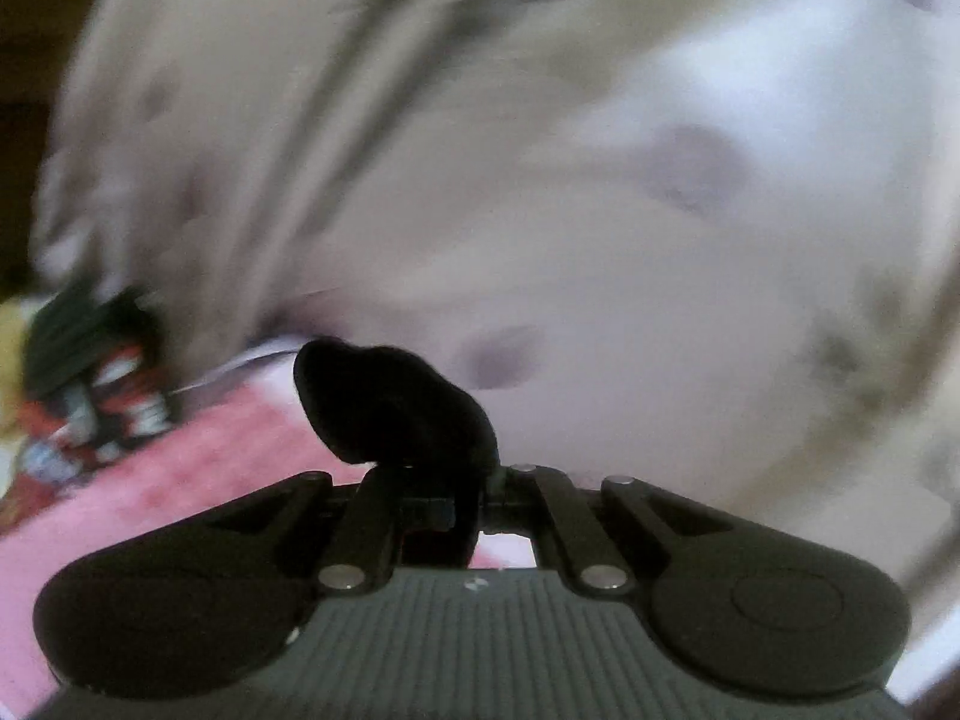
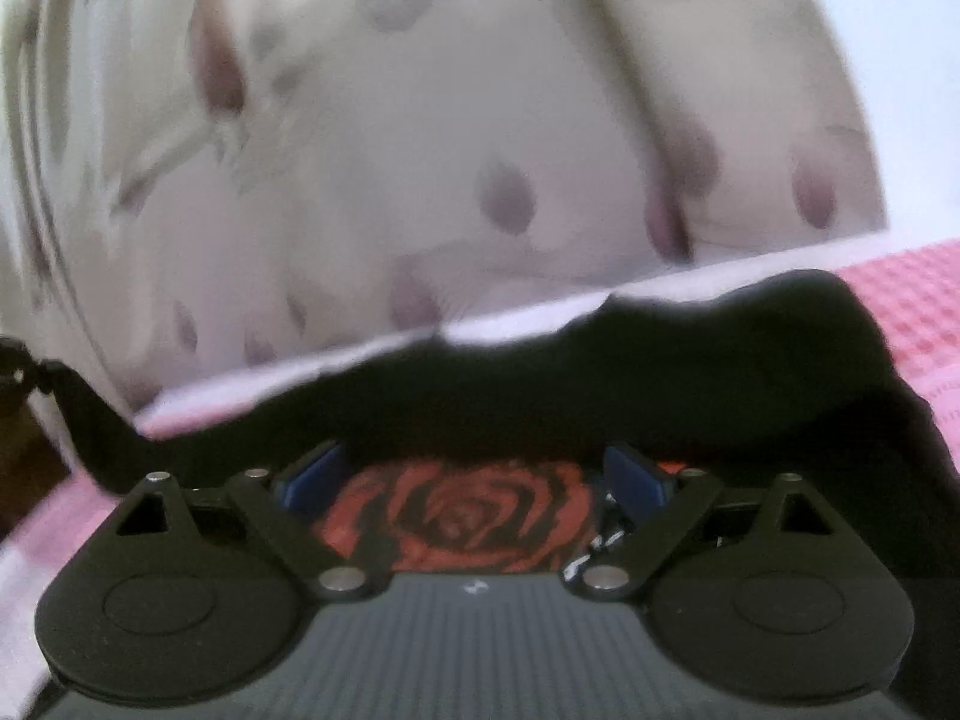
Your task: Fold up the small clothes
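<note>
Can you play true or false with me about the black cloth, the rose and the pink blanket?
1. The left gripper pinches a bit of black cloth. True.
2. The rose is blue. False: it is red on black.
3. The right gripper has its fingers spread, with the rose between them. True.
4. The blanket under the clothes is green. False: it is pink.
5. The big pale fabric behind is plain. False: it has dark spots.
</note>
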Available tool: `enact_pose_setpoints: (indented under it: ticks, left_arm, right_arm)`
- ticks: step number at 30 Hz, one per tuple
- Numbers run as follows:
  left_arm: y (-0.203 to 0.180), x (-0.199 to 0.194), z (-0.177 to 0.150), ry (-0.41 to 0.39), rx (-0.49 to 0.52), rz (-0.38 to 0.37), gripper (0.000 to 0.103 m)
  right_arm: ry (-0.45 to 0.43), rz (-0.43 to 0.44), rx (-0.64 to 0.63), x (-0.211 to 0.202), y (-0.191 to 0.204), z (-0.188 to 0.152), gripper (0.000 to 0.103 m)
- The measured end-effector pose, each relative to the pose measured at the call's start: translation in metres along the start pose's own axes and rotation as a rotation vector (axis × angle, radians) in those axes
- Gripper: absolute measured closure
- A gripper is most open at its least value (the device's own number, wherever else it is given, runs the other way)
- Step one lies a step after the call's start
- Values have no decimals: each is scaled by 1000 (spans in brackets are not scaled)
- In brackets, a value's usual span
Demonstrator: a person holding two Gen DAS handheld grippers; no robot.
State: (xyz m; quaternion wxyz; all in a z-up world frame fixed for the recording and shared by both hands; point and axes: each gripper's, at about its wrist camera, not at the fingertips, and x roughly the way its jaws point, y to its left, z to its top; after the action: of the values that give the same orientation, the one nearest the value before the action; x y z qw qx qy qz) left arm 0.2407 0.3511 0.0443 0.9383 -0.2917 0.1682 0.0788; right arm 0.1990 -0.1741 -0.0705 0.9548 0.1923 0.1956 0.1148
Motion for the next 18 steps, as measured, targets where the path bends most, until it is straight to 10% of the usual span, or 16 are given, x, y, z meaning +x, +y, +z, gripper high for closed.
enact_pose_setpoints:
  ticks: [9, 18]
  left_arm:
    - [-217, -10, -59, 133, 166, -338, 98]
    - [-355, 53, -217, 385, 320, -488, 97]
  right_arm:
    - [-81, 33, 330, -28, -54, 8, 3]
    - [-86, 53, 407, -55, -90, 5, 3]
